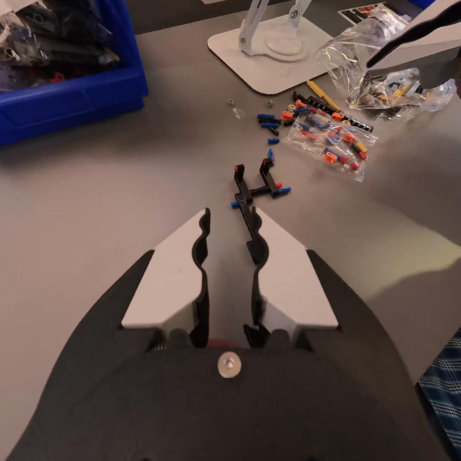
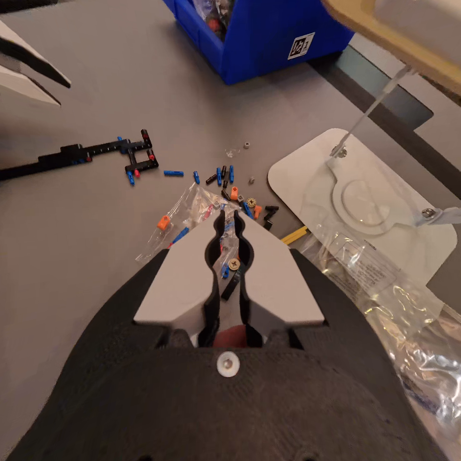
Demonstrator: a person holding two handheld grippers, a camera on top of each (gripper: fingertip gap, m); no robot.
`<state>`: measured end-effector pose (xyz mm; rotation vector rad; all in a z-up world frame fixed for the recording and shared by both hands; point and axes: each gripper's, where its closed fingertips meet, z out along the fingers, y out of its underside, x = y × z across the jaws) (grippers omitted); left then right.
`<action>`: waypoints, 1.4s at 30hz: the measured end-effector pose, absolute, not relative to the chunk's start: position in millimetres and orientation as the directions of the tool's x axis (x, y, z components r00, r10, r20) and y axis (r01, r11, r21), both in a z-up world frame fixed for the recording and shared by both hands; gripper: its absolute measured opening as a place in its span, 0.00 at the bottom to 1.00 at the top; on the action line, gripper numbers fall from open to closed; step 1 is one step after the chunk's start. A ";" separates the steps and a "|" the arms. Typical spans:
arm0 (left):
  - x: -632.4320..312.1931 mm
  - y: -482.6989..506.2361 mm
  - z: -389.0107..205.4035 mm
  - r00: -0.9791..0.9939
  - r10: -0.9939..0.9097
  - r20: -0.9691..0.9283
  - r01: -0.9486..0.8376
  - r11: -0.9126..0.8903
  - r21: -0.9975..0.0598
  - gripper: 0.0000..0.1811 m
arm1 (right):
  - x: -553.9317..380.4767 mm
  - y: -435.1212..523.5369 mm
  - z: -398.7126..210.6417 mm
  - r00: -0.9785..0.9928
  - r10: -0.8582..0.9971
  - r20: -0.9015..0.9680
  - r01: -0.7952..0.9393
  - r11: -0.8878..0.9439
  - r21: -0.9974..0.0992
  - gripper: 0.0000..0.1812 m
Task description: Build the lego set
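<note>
A black Lego beam assembly (image 1: 252,189) with blue and red pins lies flat on the grey table. It also shows in the right wrist view (image 2: 99,152). My left gripper (image 1: 230,210) is open and empty just above it, and the long beam runs under the inner edge of the right finger (image 1: 279,262). My right gripper (image 2: 228,212) hovers over a small clear bag of parts (image 2: 174,224), its jaws almost together with nothing visibly held. Loose blue and black pins (image 2: 219,174) lie beyond the bag.
A blue bin (image 1: 74,104) of bagged parts stands at the far left. A white stand base (image 1: 249,62) sits at the back. A large crumpled clear bag (image 1: 374,62) lies under my right gripper (image 1: 369,66). A yellow piece (image 2: 294,234) lies by the base. My left tips are about 30 centimeters from the yellow piece (image 2: 294,234), my right tips only 11 centimeters. The left camera catches it too, in the left wrist view (image 1: 314,86).
</note>
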<state>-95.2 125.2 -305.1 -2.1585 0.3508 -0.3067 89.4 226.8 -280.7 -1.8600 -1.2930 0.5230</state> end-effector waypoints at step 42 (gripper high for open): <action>71.9 178.1 -344.7 0.771 -0.620 -0.143 -0.540 -0.519 -0.662 0.22 | 100.7 248.3 -332.0 0.249 0.961 0.120 0.773 -0.123 -0.623 0.00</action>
